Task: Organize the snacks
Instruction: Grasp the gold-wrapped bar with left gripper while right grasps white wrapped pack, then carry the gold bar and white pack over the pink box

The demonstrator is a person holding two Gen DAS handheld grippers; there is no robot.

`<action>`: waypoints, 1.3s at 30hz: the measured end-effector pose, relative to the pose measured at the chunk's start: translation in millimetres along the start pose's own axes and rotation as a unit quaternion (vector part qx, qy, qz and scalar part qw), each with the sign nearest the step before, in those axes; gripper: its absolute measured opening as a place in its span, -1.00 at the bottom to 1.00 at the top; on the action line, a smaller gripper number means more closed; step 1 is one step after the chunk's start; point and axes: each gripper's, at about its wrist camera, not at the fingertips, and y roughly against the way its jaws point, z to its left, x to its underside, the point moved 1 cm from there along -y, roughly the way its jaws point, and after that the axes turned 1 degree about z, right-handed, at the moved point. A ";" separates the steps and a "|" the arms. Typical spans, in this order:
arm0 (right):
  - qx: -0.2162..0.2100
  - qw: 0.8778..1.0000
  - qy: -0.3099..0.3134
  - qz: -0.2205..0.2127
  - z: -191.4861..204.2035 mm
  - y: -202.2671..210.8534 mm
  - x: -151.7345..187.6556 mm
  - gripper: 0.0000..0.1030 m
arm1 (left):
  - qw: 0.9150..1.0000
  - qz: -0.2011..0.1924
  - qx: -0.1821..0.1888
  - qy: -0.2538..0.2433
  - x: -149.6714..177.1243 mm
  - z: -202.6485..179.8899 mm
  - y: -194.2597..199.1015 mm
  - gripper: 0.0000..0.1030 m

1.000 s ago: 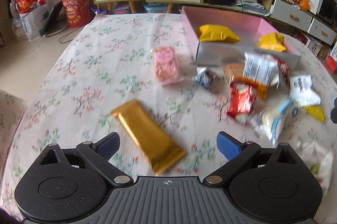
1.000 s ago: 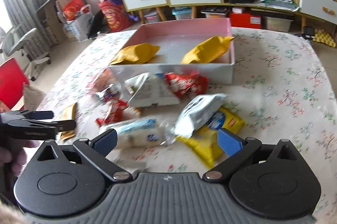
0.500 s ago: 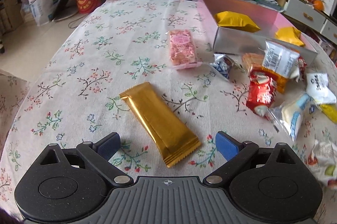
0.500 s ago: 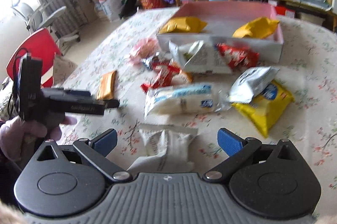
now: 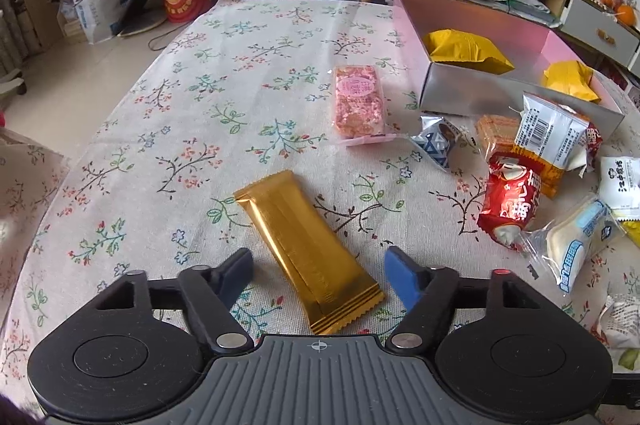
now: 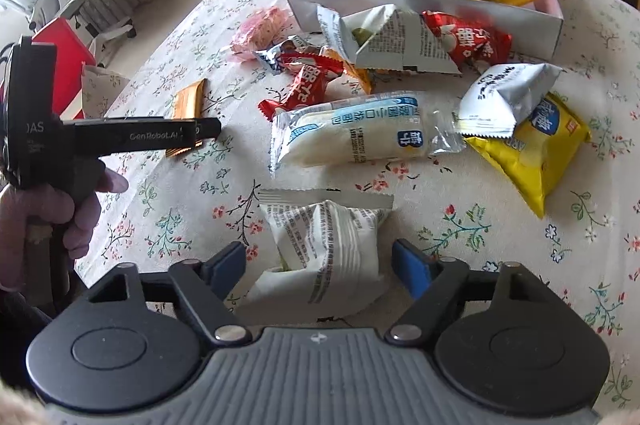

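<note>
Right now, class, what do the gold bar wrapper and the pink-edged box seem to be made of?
Gold bar wrapper: probably glossy metallised foil or film; it shines, with crimped, serrated ends. Pink-edged box: probably cardboard with a silvery outer wall; flat panels, sharp folded corners.

Cream tablecloth (image 5: 224,73) strewn with small red, green and blue floral sprigs. Shiny gold bar wrapper (image 5: 306,249). Pink speckled snack pack (image 5: 358,103). Pink box (image 5: 472,13) with silver wall, yellow packets (image 5: 464,51) inside. White pouch (image 6: 326,249) with black print. Blue fingertips (image 6: 412,267).
</note>
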 end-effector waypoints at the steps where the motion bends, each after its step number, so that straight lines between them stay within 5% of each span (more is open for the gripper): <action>1: 0.001 1.000 0.002 0.001 1.1 0.6 0.8 0.35 | 1.000 0.001 0.000 0.002 -0.9 0.6 0.6 0.17; 11: 0.001 1.000 0.003 0.009 -2.1 1.1 -5.2 -0.11 | 1.000 0.001 -0.005 0.010 -5.7 9.6 1.5 -0.42; 27: 0.000 1.000 -0.014 -0.006 -5.5 11.1 -17.8 -0.20 | 0.998 0.016 0.050 0.033 -18.2 11.4 10.9 -0.44; 39: 0.011 0.996 -0.062 -0.067 -19.0 27.1 -54.2 -0.20 | 0.994 -0.009 0.094 0.052 -44.3 2.6 36.3 -0.44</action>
